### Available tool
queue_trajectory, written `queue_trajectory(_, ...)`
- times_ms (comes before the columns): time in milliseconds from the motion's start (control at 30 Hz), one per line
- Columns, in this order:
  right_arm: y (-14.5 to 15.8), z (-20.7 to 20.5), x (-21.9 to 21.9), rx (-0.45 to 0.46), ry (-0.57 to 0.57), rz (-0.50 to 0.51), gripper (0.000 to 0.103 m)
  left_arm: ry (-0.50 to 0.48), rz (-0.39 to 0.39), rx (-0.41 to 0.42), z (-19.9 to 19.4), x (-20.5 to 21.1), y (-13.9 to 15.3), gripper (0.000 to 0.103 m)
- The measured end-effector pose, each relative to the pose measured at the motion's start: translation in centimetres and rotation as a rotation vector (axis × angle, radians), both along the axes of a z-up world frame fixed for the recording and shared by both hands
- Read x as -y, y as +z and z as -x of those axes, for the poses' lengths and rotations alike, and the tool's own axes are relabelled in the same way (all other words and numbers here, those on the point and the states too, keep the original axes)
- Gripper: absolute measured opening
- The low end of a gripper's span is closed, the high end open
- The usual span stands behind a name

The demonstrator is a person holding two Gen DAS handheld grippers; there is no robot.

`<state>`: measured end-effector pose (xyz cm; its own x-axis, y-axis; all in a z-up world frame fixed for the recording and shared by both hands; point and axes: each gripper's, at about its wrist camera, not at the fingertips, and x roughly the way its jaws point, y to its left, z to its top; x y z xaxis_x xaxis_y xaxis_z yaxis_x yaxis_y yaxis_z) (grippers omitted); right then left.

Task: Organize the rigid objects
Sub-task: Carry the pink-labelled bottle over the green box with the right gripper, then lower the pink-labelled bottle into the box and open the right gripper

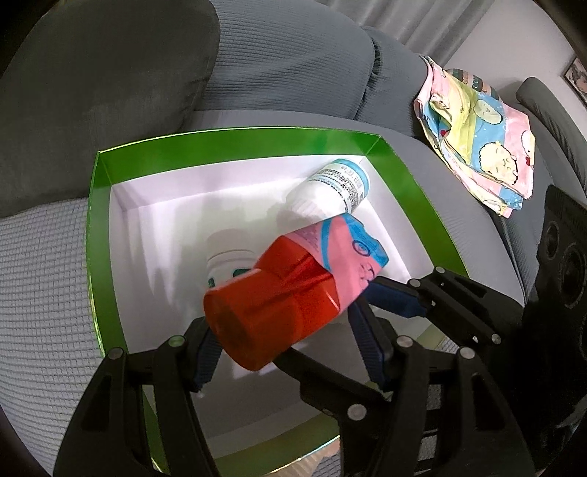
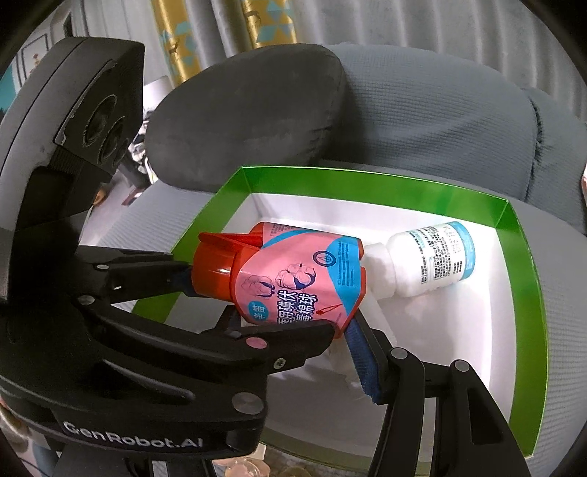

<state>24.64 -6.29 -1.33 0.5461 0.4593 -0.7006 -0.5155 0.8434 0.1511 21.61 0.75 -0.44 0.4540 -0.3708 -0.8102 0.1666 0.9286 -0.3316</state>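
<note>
Grey waffle-textured sofa seat (image 1: 40, 264) underneath everything, with a dark grey plush cushion (image 1: 91, 91) leaning at the back left and lighter grey padded backrest (image 1: 293, 66) behind. Pale pleated curtains (image 1: 422, 22) beyond the sofa; in the right wrist view, gold-and-teal patterned drapes (image 2: 176, 33) at the top. Folded pastel cartoon-print cloth (image 1: 480, 143) draped over the sofa arm, well apart from the box.

Resting on the seat: shallow cardboard box with glossy green rim and white inside (image 1: 99, 227). Lying on its side in the far right corner of that box, a white plastic bottle with blue-edged printed label (image 1: 337, 190). Partly hidden beneath the held item, another white container (image 1: 227, 260), detail unclear.

Held above the box interior, tilted: red translucent plastic bottle with red cap and pink-and-blue shrink label (image 1: 293, 290). Left tongs (image 1: 290, 352) clenched on its red cap end, blue pads at either side. Right tongs (image 2: 293, 308) clenched on its labelled body, one blue pad (image 2: 363, 359) pressed against the lower edge; the near finger of this pair hidden behind the left device (image 2: 73, 110), so contact on that side cannot be told.
</note>
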Motion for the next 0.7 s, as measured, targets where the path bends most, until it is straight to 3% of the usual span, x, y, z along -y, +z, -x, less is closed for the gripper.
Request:
queue_trajectory(100,0.0,-0.1,-0.1,-0.004,-0.017,0.007,0.061,0.017,-0.008,-0.005,-0.1,0.1,0.0,0.067)
queue_trajectory(200,0.0,-0.1,0.1,0.003,-0.054,0.036,0.073,0.03,-0.024,-0.019,-0.2,0.4,0.1,0.071)
queue_trajectory(300,0.1,0.0,1.0,0.0,-0.071,0.035,0.074,0.023,-0.041,-0.012,0.1,1.1,0.5,0.085)
queue_trajectory(367,0.1,0.2,1.6,0.002,-0.086,0.046,0.075,0.04,-0.078,0.009,0.4,1.3,1.0,0.102)
queue_trajectory(467,0.5,0.9,2.8,0.01,-0.107,0.049,0.075,0.053,-0.062,0.037,0.9,0.7,2.0,0.102)
queue_trajectory(700,1.6,3.3,5.6,0.043,-0.165,0.009,0.075,0.102,-0.113,0.106,3.1,-0.4,3.7,0.102)
